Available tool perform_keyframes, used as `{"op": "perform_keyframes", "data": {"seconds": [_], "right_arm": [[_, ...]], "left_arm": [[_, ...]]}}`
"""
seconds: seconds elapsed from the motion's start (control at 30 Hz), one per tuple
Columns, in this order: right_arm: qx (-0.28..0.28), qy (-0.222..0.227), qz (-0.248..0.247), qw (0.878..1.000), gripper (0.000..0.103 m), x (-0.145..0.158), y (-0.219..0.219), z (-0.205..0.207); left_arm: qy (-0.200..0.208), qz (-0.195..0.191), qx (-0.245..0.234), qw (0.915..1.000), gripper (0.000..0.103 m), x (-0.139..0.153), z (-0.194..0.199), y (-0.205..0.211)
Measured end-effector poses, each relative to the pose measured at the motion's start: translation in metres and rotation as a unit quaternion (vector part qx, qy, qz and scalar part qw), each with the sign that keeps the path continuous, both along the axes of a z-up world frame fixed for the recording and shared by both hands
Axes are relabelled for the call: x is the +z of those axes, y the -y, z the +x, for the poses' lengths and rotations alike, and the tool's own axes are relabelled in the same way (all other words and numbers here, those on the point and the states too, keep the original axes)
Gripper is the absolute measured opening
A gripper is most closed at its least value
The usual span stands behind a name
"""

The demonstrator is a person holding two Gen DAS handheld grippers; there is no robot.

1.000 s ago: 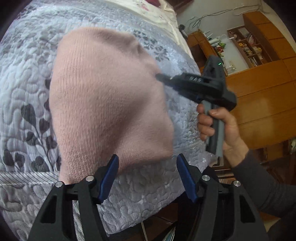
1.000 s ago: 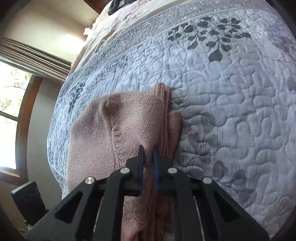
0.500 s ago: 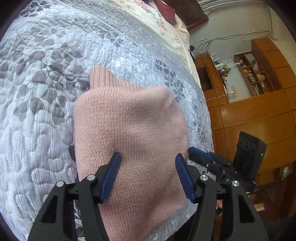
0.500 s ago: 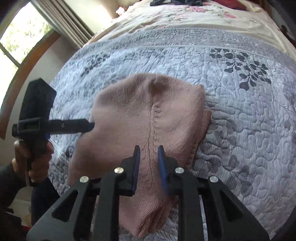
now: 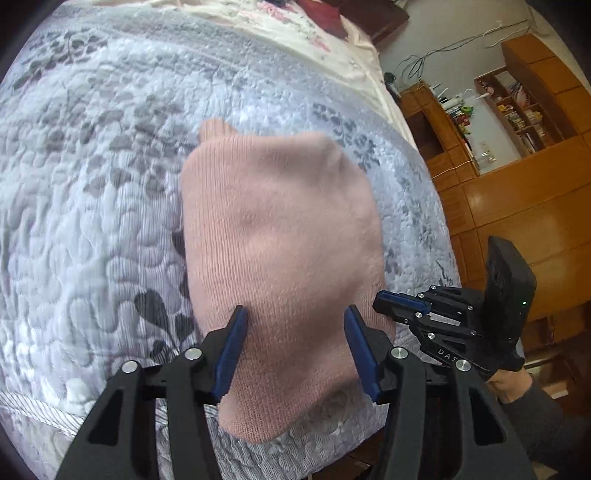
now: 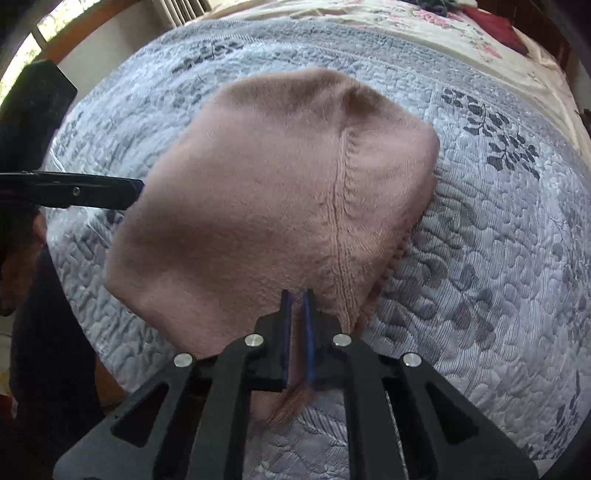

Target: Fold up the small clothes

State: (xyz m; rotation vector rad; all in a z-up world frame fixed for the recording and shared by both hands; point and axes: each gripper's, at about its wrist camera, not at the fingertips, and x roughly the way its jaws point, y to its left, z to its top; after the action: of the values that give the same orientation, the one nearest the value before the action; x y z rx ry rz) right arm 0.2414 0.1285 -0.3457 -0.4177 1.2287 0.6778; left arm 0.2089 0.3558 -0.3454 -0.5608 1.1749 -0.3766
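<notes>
A folded pink knit garment [image 5: 280, 236] lies on the grey quilted bedspread [image 5: 92, 229] near the bed's edge. In the left wrist view my left gripper [image 5: 295, 332] hovers open over the garment's near end, with fabric showing between the fingers but not pinched. My right gripper [image 5: 388, 297] comes in from the right at the garment's side edge. In the right wrist view the pink garment [image 6: 266, 184] fills the middle, and the right gripper [image 6: 296, 295] is shut on its near edge, a fold of knit caught between the pads. The left gripper [image 6: 135, 188] points in from the left.
The bedspread [image 6: 498, 258] spreads wide to the right. A cream floral sheet [image 5: 295, 26] lies further up the bed. Wooden cabinets and shelves [image 5: 517, 155] stand past the bed's side. A sleeved hand [image 5: 517, 384] holds the right gripper.
The right gripper's fingers, slightly apart half a second ago, have closed on the garment's edge. The left gripper stays open and has drawn back a little over the garment's near end.
</notes>
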Motion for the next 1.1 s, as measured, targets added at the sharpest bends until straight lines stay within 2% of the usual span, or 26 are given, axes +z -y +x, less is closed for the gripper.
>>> {"op": "perform_keyframes", "data": {"seconds": [0.03,0.1,0.17,0.3,0.4,0.5,0.6,0.67,0.7,0.73,0.8,0.83,0.87,0.9,0.97,1.03,1.1], "right_arm": [[-0.003,0.006,-0.019,1.000,0.000,-0.009,0.004,0.000],[-0.037,-0.019,-0.006,0.999,0.000,-0.016,0.018,0.005],[-0.055,-0.020,0.004,0.998,0.000,-0.006,0.026,0.002],[-0.049,0.004,0.034,0.998,0.003,0.025,0.027,-0.024],[-0.037,-0.005,0.031,0.999,0.005,0.014,0.020,-0.044],[-0.047,-0.017,0.001,0.999,0.000,-0.016,0.019,-0.050],[-0.072,-0.027,0.020,0.997,0.002,-0.010,0.025,-0.051],[-0.076,-0.017,0.037,0.996,0.013,0.010,0.029,-0.056],[-0.081,-0.011,0.045,0.996,0.026,0.021,0.032,-0.060],[-0.091,-0.004,0.054,0.994,0.034,0.033,0.037,-0.065],[-0.116,0.015,0.067,0.991,0.069,0.056,0.047,-0.076],[-0.125,0.022,0.068,0.990,0.074,0.066,0.050,-0.083],[-0.134,0.031,0.065,0.988,0.083,0.078,0.054,-0.090],[-0.143,0.041,0.064,0.987,0.092,0.089,0.056,-0.100],[-0.161,0.072,0.054,0.983,0.095,0.114,0.060,-0.119],[-0.182,0.118,0.023,0.976,0.099,0.138,0.060,-0.140],[-0.173,0.138,-0.007,0.975,0.100,0.159,0.055,-0.159]], "left_arm": [[0.001,0.004,-0.002,1.0000,0.056,-0.003,-0.001,0.005],[0.005,0.006,0.001,1.0000,0.059,-0.001,-0.004,0.009],[0.008,0.010,0.004,0.9999,0.059,0.009,-0.008,0.008],[0.052,-0.004,0.021,0.9984,0.062,0.044,-0.044,-0.007],[0.020,-0.015,0.033,0.9991,0.068,0.026,-0.061,-0.006],[-0.030,0.008,0.017,0.9994,0.068,-0.009,-0.062,0.013],[-0.035,0.027,0.030,0.9986,0.068,-0.013,-0.065,0.020],[-0.024,0.014,0.042,0.9988,0.070,0.002,-0.071,0.017],[-0.016,0.020,0.046,0.9986,0.071,0.013,-0.076,0.015],[-0.004,0.039,0.052,0.9979,0.072,0.026,-0.083,0.014],[0.012,0.097,0.065,0.9931,0.081,0.054,-0.100,0.014],[0.016,0.138,0.071,0.9878,0.085,0.068,-0.110,0.016],[0.024,0.178,0.079,0.9806,0.089,0.083,-0.120,0.019],[0.033,0.215,0.085,0.9723,0.090,0.098,-0.131,0.023],[0.064,0.259,0.094,0.9591,0.091,0.131,-0.158,0.029],[0.069,0.293,0.112,0.9472,0.095,0.159,-0.178,0.035],[0.060,0.309,0.107,0.9431,0.095,0.181,-0.194,0.043]]}}
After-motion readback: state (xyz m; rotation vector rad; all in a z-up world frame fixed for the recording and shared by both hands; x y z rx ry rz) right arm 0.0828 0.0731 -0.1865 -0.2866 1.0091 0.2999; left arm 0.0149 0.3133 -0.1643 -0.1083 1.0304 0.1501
